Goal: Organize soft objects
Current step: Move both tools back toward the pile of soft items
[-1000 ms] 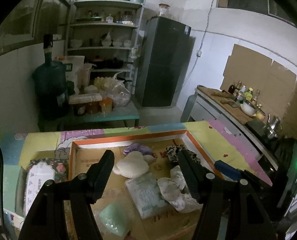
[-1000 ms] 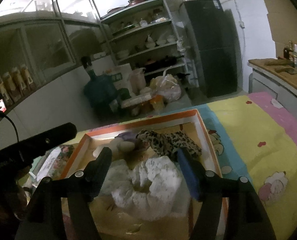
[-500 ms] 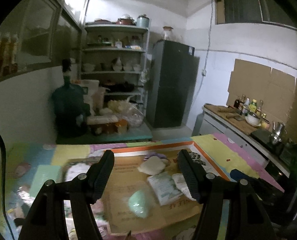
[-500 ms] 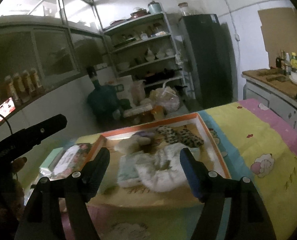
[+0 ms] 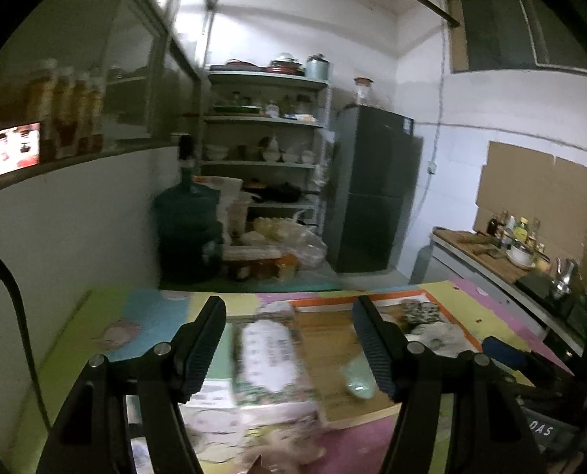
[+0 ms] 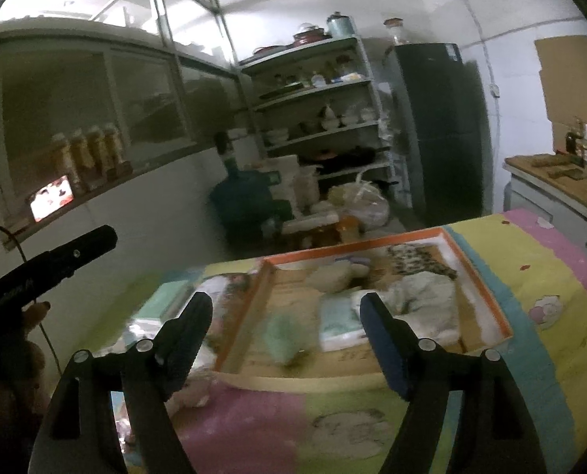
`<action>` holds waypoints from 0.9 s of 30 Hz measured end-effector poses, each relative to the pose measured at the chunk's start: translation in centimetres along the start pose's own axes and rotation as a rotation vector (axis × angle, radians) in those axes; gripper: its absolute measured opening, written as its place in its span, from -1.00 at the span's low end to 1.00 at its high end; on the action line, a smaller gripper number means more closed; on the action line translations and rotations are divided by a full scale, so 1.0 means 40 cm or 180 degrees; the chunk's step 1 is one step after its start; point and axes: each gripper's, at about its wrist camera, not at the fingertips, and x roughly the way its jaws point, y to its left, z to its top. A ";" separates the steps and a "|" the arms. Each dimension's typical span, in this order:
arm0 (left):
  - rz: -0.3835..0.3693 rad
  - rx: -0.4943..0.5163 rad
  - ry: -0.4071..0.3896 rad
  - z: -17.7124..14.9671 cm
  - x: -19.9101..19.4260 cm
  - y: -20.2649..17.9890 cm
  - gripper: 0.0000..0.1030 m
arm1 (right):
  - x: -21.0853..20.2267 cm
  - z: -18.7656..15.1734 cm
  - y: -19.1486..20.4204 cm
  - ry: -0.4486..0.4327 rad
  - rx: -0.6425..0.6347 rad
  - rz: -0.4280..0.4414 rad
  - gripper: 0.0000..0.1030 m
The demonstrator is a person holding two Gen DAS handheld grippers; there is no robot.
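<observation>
We see a dim kitchen. An orange-rimmed tray (image 6: 479, 276) of soft objects (image 6: 423, 296) lies on a pastel-covered desk (image 6: 530, 260); shelves (image 6: 325, 118) and a fridge (image 6: 439, 126) stand beyond the tray. Left tongs (image 5: 289, 341) gape empty; right tongs (image 6: 285, 335), just widening, hold nothing.

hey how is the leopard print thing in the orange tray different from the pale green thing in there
The leopard print piece is dark and spotted; the pale green piece is plain mint. The leopard print piece lies at the far end of the orange-rimmed tray, the pale green piece at the near, open end. Both look soft, lie loose in the tray, and neither gripper touches them.
</observation>
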 end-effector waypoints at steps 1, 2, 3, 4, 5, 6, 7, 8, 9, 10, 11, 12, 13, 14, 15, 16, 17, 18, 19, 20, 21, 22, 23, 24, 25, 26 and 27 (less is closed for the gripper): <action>0.0037 -0.0023 -0.0016 -0.001 -0.013 0.023 0.29 | 0.000 -0.003 0.015 0.0004 -0.0009 0.0014 0.52; 0.0072 -0.0049 -0.0028 -0.003 -0.023 0.044 0.29 | 0.000 -0.006 0.031 0.0005 -0.0014 0.0033 0.53; 0.0093 -0.0069 -0.0032 -0.004 -0.028 0.059 0.29 | 0.001 -0.009 0.039 0.0009 -0.0016 0.0045 0.53; 0.0115 -0.0094 -0.0037 -0.007 -0.037 0.080 0.29 | 0.001 -0.013 0.057 0.0019 -0.0017 0.0068 0.53; 0.0137 -0.0114 -0.0041 -0.010 -0.046 0.102 0.29 | 0.002 -0.016 0.069 0.0028 -0.0020 0.0082 0.53; 0.0171 -0.0143 -0.0051 -0.014 -0.056 0.126 0.29 | 0.003 -0.018 0.078 0.0035 -0.0025 0.0092 0.53; 0.0197 -0.0165 -0.0060 -0.018 -0.060 0.139 0.29 | 0.004 -0.022 0.094 0.0048 -0.0037 0.0101 0.53; 0.0227 -0.0189 -0.0069 -0.022 -0.066 0.157 0.29 | 0.006 -0.027 0.111 0.0059 -0.0053 0.0108 0.53; 0.0249 -0.0206 -0.0070 -0.026 -0.071 0.169 0.29 | 0.006 -0.031 0.122 0.0065 -0.0064 0.0114 0.53; 0.0273 -0.0232 -0.0061 -0.033 -0.076 0.189 0.29 | 0.009 -0.040 0.143 0.0080 -0.0077 0.0132 0.54; 0.0289 -0.0255 -0.0044 -0.041 -0.080 0.210 0.29 | 0.011 -0.048 0.160 0.0098 -0.0078 0.0156 0.53; 0.0299 -0.0269 -0.0030 -0.046 -0.081 0.223 0.29 | 0.014 -0.055 0.172 0.0120 -0.0080 0.0181 0.53; 0.0321 -0.0293 -0.0004 -0.056 -0.081 0.241 0.29 | 0.021 -0.071 0.199 0.0177 -0.0097 0.0229 0.54; 0.0339 -0.0310 0.0017 -0.066 -0.082 0.256 0.29 | 0.026 -0.087 0.218 0.0223 -0.0117 0.0255 0.54; 0.0354 -0.0332 0.0041 -0.077 -0.081 0.272 0.29 | 0.035 -0.098 0.234 0.0263 -0.0131 0.0267 0.54; 0.0373 -0.0366 0.0074 -0.092 -0.081 0.290 0.29 | 0.043 -0.119 0.258 0.0324 -0.0145 0.0285 0.54; 0.0380 -0.0395 0.0102 -0.101 -0.076 0.303 0.29 | 0.049 -0.139 0.278 0.0387 -0.0152 0.0305 0.54; 0.0384 -0.0441 0.0143 -0.115 -0.072 0.324 0.29 | 0.059 -0.159 0.299 0.0461 -0.0156 0.0329 0.54; 0.0392 -0.0471 0.0170 -0.126 -0.071 0.336 0.29 | 0.070 -0.182 0.321 0.0547 -0.0167 0.0352 0.54; 0.0403 -0.0499 0.0197 -0.136 -0.069 0.350 0.29 | 0.080 -0.205 0.340 0.0625 -0.0175 0.0345 0.54; 0.0418 -0.0538 0.0239 -0.151 -0.064 0.369 0.29 | 0.087 -0.224 0.353 0.0684 -0.0174 0.0329 0.54; 0.0420 -0.0560 0.0270 -0.161 -0.058 0.380 0.29 | 0.095 -0.237 0.360 0.0728 -0.0161 0.0323 0.54; 0.0420 -0.0577 0.0301 -0.172 -0.054 0.391 0.29 | 0.101 -0.251 0.367 0.0778 -0.0134 0.0328 0.54; 0.0422 -0.0591 0.0334 -0.183 -0.050 0.400 0.29 | 0.106 -0.260 0.371 0.0812 -0.0102 0.0333 0.54; 0.0423 -0.0605 0.0371 -0.195 -0.045 0.409 0.29 | 0.112 -0.272 0.376 0.0841 -0.0061 0.0327 0.54; 0.0420 -0.0621 0.0402 -0.205 -0.041 0.417 0.29 | 0.114 -0.280 0.377 0.0854 -0.0045 0.0311 0.54; 0.0415 -0.0637 0.0424 -0.215 -0.039 0.422 0.29 | 0.114 -0.284 0.378 0.0866 -0.0038 0.0294 0.54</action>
